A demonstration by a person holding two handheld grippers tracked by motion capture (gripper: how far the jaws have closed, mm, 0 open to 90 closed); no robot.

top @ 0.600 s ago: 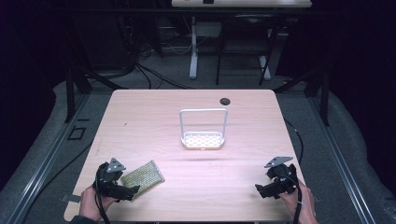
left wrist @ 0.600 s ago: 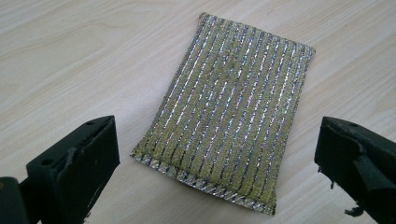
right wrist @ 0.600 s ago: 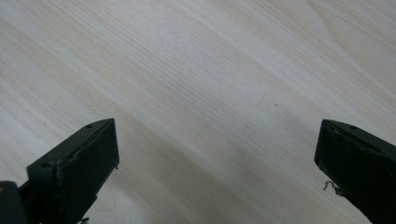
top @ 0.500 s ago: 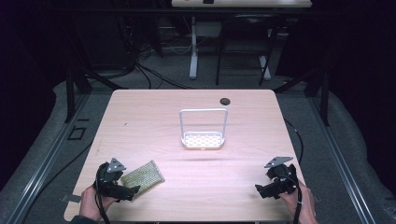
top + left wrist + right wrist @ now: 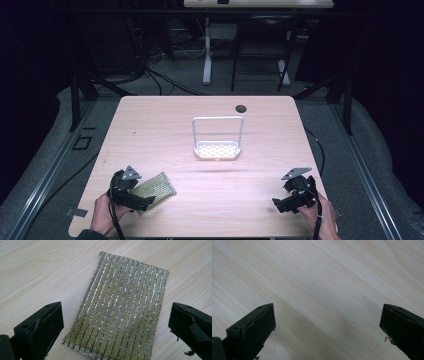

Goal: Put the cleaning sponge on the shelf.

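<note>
Sponge framed by the spread left gripper; right gripper idle over bare wood.

The sponge (image 5: 120,307), a flat yellow-green pad with glittery stripes, is laid flat on the table (image 5: 165,120) at its near left, just ahead of the left gripper (image 5: 142,201), whose jaws are held wide apart to either side of it, apparently so that it can be taken by its edges. The right gripper (image 5: 281,206) is kept at the near right, jaws likewise spread with nothing between them. A white rack (image 5: 218,150) is set at mid-table, probably as the sponge's destination.
</note>
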